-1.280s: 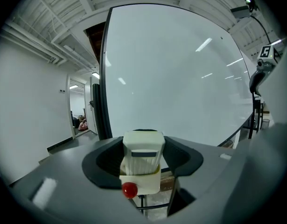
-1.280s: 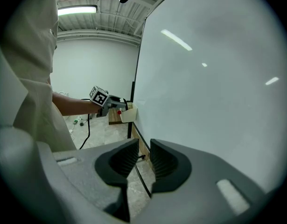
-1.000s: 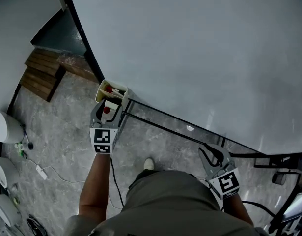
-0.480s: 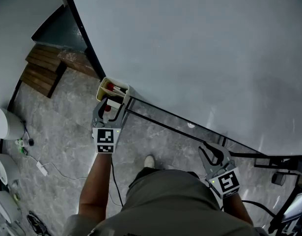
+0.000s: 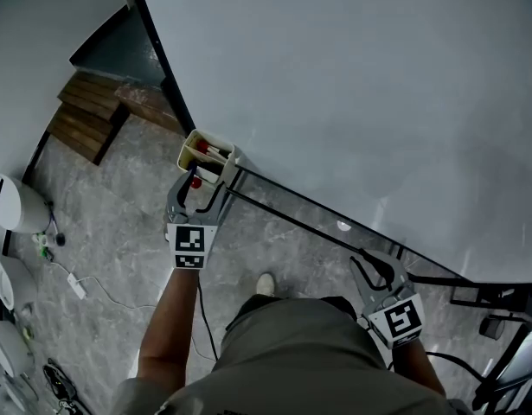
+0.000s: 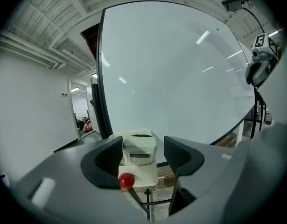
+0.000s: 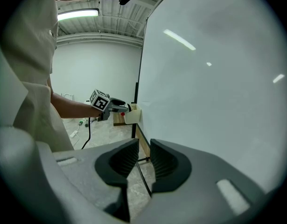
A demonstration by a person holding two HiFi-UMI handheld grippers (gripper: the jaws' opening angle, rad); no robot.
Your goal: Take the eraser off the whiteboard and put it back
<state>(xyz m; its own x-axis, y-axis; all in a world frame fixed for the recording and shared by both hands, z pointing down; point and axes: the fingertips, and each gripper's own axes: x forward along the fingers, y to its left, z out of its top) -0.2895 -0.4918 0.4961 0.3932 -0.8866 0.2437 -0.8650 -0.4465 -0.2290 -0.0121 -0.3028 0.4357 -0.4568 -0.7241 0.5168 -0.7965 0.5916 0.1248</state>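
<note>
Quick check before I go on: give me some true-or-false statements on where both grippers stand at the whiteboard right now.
1. The left gripper is at the cream holder on the whiteboard's lower corner. True.
2. Its jaws are clamped together. False: they are opening, with a pale block between them.
3. The right gripper holds something. False: nothing is between its jaws.
4. The whiteboard is covered in writing. False: it looks blank.
5. The right gripper is well away from the holder. True.
</note>
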